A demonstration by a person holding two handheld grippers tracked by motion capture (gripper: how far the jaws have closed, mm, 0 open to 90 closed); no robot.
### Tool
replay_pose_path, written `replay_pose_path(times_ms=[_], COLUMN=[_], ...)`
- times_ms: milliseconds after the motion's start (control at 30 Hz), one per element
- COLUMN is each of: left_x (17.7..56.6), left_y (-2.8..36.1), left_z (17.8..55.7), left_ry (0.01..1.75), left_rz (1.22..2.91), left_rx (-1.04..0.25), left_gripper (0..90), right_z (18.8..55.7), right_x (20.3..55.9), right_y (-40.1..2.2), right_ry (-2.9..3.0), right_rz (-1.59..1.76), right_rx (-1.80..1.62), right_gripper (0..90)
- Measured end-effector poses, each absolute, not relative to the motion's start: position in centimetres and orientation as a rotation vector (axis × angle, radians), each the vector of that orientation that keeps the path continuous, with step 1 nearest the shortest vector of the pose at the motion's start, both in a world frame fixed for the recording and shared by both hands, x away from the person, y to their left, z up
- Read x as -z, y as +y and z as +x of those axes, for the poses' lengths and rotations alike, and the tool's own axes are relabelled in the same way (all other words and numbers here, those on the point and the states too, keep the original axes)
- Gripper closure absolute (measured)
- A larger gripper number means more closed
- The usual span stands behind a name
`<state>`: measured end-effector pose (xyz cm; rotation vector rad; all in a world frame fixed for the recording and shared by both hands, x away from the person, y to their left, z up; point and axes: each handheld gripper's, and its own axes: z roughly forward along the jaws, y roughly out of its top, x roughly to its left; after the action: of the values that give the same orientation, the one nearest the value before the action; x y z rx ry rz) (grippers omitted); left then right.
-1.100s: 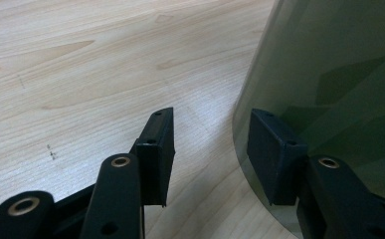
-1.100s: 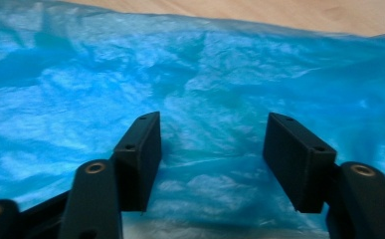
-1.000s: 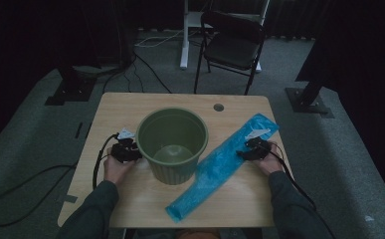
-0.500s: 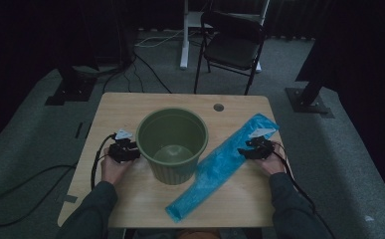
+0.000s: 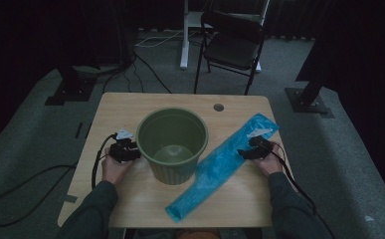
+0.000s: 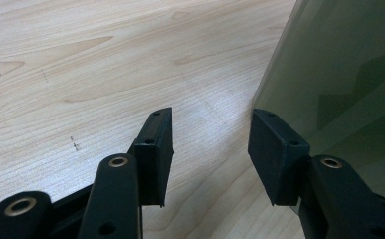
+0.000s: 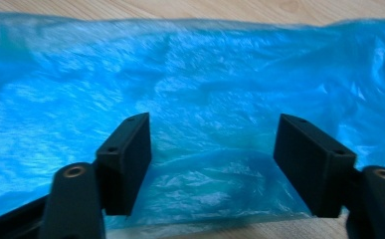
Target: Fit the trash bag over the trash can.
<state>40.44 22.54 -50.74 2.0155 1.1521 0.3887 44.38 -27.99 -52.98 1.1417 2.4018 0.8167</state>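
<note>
A green ribbed pot [image 5: 172, 144] stands upright in the middle of the wooden table [image 5: 130, 107]. My left gripper [image 5: 130, 149] rests at the pot's left side, open. In the left gripper view the gripper [image 6: 210, 149] holds bare wood between its jaws, and one jaw stands close against the pot's wall [image 6: 339, 74]. A long blue plastic bag [image 5: 215, 169] lies flat and slantwise to the right of the pot. My right gripper [image 5: 244, 151] sits at the bag's right edge. Its jaws have just been opening. The gripper [image 7: 212, 159] now stands open with the bag's [image 7: 205, 84] edge film between the jaws, unpressed.
A round cable hole [image 5: 218, 107] sits near the table's far edge. A dark folding chair [image 5: 232, 45] stands beyond the table on the grey carpet. Cables trail from both grippers off the table's sides. Bare wood lies in front of the pot.
</note>
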Motion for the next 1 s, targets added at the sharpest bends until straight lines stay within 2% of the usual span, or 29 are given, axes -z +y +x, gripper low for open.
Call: replay_pose_path(times_ms=[367,667,733,867,933,1000], left_x=[50.68,50.78,50.79,50.8,50.81,50.85], left_y=[22.68,22.47,22.45,22.4,22.39,22.39], left_z=[40.38,40.41,40.42,40.43,40.45,40.49], left_ry=[1.155,1.149,1.148,1.146,1.147,1.149], left_rz=[2.007,2.018,2.021,2.021,2.024,2.023], left_rx=[-0.379,-0.369,-0.369,-0.369,-0.368,-0.366], left_gripper=[52.1,52.1,52.0,52.1,52.1,52.1], right_z=[45.0,44.84,44.83,44.82,44.81,44.83], right_x=[53.88,53.92,53.86,53.6,53.55,53.48], right_y=[-28.3,-28.26,-28.27,-28.6,-28.66,-28.79], right_ry=[2.399,2.385,2.38,2.353,2.351,2.343], right_rz=[1.223,1.234,1.24,1.27,1.271,1.277], right_rx=[-0.883,-0.888,-0.884,-0.881,-0.882,-0.883], right_gripper=[19.4,20.6,23.1,41.2,44.0,55.6])
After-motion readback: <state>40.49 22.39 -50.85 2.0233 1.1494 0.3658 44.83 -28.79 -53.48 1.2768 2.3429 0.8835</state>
